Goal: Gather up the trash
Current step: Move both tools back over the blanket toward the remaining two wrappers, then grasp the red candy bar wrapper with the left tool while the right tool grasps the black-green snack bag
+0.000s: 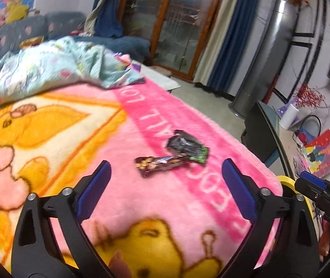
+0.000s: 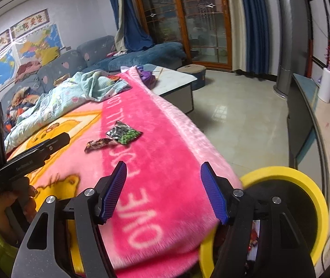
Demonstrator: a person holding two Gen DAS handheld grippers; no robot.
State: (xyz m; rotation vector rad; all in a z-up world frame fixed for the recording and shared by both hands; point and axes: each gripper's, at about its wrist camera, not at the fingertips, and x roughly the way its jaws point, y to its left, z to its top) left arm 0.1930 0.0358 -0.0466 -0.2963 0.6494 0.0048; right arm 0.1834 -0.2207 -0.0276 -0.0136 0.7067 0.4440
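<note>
left gripper (image 1: 166, 183): jaws spread wide, nothing between, hovering short of the trash
right gripper (image 2: 163, 190): jaws apart, empty, over blanket edge
brown wrapper (image 1: 159, 163): flat on pink blanket (image 1: 141, 208), touching dark green-edged wrapper (image 1: 187, 147)
yellow-rimmed bin (image 2: 303, 176): just beside blanket edge, under right gripper

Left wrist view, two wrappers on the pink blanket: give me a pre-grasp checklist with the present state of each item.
1. Left gripper jaws apart and holding nothing: ok.
2. Brown wrapper in plain sight ahead of the left gripper: ok.
3. Brown wrapper lying between the fingers: not ok, it lies beyond the tips.
4. Dark green wrapper separate from the brown one: not ok, they touch or overlap.
5. Right gripper holding nothing: ok.
6. Yellow bin open at the blanket's edge: ok.
</note>
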